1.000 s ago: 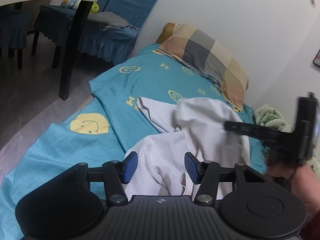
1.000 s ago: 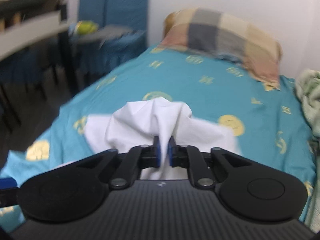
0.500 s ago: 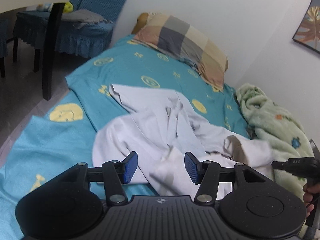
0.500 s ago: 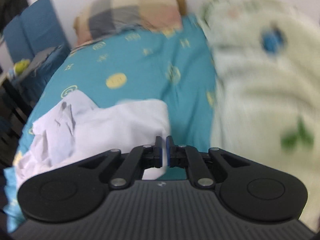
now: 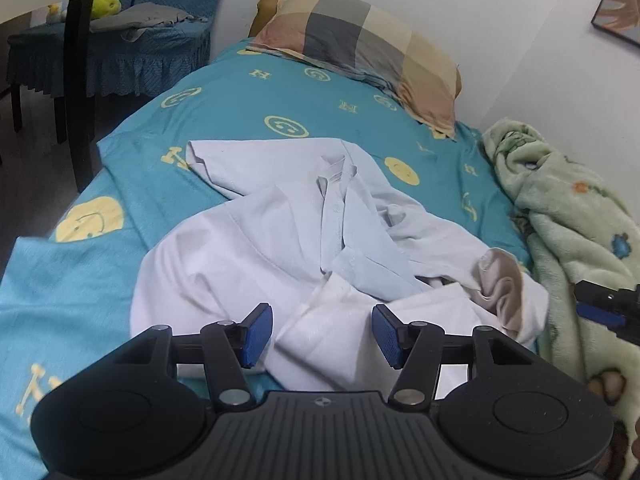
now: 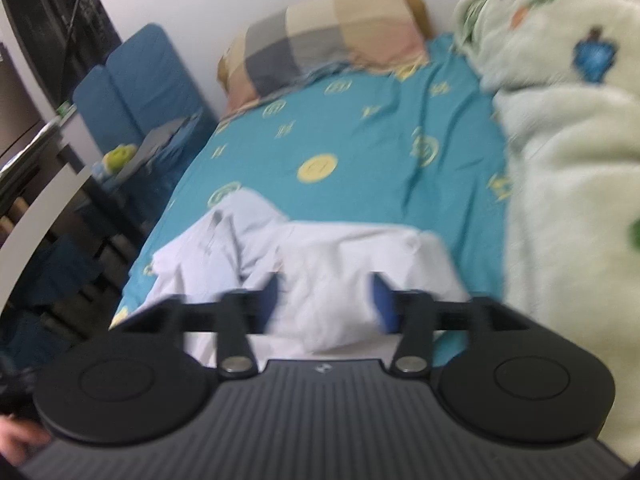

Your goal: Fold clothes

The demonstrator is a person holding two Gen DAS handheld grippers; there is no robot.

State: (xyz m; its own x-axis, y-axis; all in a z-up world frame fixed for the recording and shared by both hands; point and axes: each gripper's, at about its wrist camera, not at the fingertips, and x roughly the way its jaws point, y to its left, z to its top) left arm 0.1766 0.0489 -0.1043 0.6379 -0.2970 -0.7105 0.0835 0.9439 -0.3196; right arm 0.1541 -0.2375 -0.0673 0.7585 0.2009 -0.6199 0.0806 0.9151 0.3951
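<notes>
Black left gripper [image 5: 322,334]: nearest the lens, blue pads spread wide apart, nothing between them, hovering over the near edge of the shirt
Right gripper [image 6: 325,300]: blurred in its own view, fingers spread apart with white cloth showing in the gap; whether the pads touch the cloth cannot be told; seen from the left wrist its tip [image 5: 604,308] sits at the far right, over the blanket
White shirt [image 5: 320,240]: crumpled in a heap on the near half of the bed, collar and placket facing up, one sleeve spread out toward the far left, a greyish inner fold showing at its right side
Teal bedsheet [image 5: 248,96]: covers the bed under the shirt, printed with yellow smiley faces and letters
Green fleece blanket [image 5: 568,216]: bunched along the right edge, just beside the shirt
Checked pillow [image 5: 360,40]: at the far end against the wall
Blue-covered chair [image 5: 132,44]: beyond the bed on the left, with grey cloth on its seat
</notes>
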